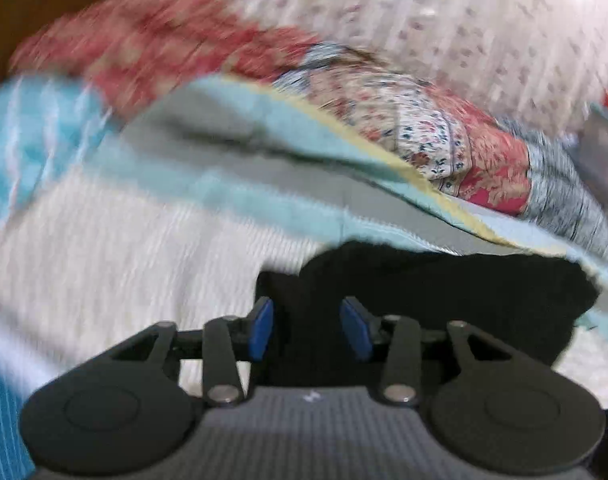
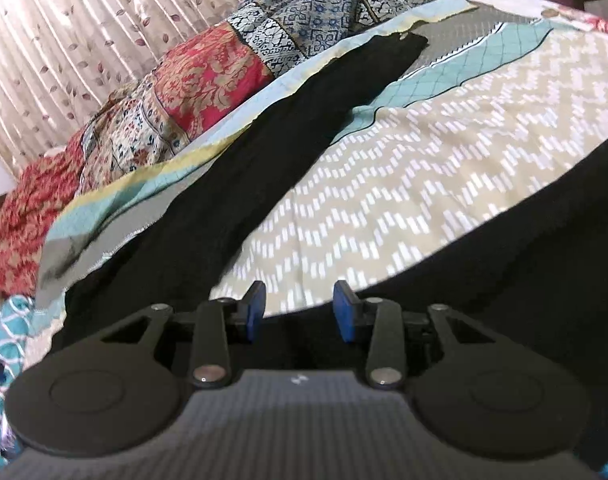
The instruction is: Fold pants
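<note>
Black pants lie spread on a bed; one leg runs away toward the far pillows, the other runs off to the right. My right gripper is open, at the crotch where the two legs meet, with black cloth under it. In the blurred left wrist view, my left gripper is open with the end of the black pants lying between and beyond its blue pads. Neither gripper holds the cloth.
The bedspread is beige with a white zigzag print and a teal border. Patterned red and blue pillows lie along the far edge before a leaf-print curtain. Teal cloth lies at the left.
</note>
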Motion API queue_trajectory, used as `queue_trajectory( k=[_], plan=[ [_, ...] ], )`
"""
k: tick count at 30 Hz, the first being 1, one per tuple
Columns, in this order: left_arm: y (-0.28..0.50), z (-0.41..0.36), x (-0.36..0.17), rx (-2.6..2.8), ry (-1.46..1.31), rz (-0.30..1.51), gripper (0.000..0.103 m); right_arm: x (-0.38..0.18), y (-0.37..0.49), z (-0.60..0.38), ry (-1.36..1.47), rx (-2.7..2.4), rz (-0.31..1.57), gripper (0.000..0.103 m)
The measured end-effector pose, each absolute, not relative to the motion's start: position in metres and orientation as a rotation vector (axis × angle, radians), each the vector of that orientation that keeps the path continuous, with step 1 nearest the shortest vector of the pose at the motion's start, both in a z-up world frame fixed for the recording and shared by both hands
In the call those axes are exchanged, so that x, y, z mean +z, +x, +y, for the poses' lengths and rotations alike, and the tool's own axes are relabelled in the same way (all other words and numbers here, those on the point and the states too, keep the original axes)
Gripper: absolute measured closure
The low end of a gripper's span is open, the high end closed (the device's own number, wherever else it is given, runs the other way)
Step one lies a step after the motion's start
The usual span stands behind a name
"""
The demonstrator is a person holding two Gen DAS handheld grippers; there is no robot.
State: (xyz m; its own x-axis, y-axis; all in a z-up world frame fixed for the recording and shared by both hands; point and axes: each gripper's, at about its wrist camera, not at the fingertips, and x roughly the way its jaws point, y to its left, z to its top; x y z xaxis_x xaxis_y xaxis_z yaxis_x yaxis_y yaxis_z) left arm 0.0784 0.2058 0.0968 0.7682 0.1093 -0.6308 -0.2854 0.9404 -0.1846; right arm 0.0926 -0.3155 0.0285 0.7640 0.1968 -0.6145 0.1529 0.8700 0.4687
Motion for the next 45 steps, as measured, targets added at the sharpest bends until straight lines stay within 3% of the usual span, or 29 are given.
queue_trajectory(
  k=[7, 9, 11, 12, 21, 30, 32, 33, 34, 38, 45],
  plan=[
    [0.216, 0.164, 0.065, 0.122, -0.104, 0.724, 0.050, 0.070, 0.150, -0.346, 0.435, -0.016, 0.713, 0.062],
    [0.237, 0.152, 0.042, 0.122, -0.035, 0.762, 0.052, 0.090, 0.180, -0.360, 0.421, -0.047, 0.702, 0.062],
    [0.257, 0.144, 0.017, 0.128, 0.025, 0.824, 0.086, 0.106, 0.216, -0.375, 0.439, -0.078, 0.698, 0.062],
    [0.262, 0.143, 0.007, 0.133, 0.036, 0.854, 0.095, 0.111, 0.235, -0.383, 0.459, -0.087, 0.700, 0.062],
    [0.156, 0.113, 0.058, 0.034, -0.030, 0.605, 0.096, 0.094, 0.393, -0.431, 0.534, -0.270, 0.699, 0.062],
    [0.105, 0.090, 0.044, 0.078, -0.064, 0.648, 0.096, 0.041, 0.475, -0.446, 0.620, -0.406, 0.743, 0.060],
    [0.106, 0.091, 0.043, 0.089, -0.070, 0.659, 0.095, 0.033, 0.483, -0.449, 0.614, -0.433, 0.781, 0.062],
    [0.107, 0.092, 0.042, 0.095, -0.071, 0.661, 0.095, 0.029, 0.485, -0.451, 0.619, -0.440, 0.803, 0.085],
    [0.108, 0.094, 0.043, 0.101, -0.077, 0.664, 0.095, 0.026, 0.483, -0.454, 0.618, -0.455, 0.816, 0.094],
    [0.106, 0.105, 0.051, 0.119, -0.134, 0.643, 0.095, 0.035, 0.448, -0.469, 0.665, -0.434, 0.754, 0.094],
    [0.083, 0.125, 0.095, 0.137, -0.254, 0.550, 0.095, 0.117, 0.342, -0.497, 0.711, -0.305, 0.615, 0.094]
  ],
)
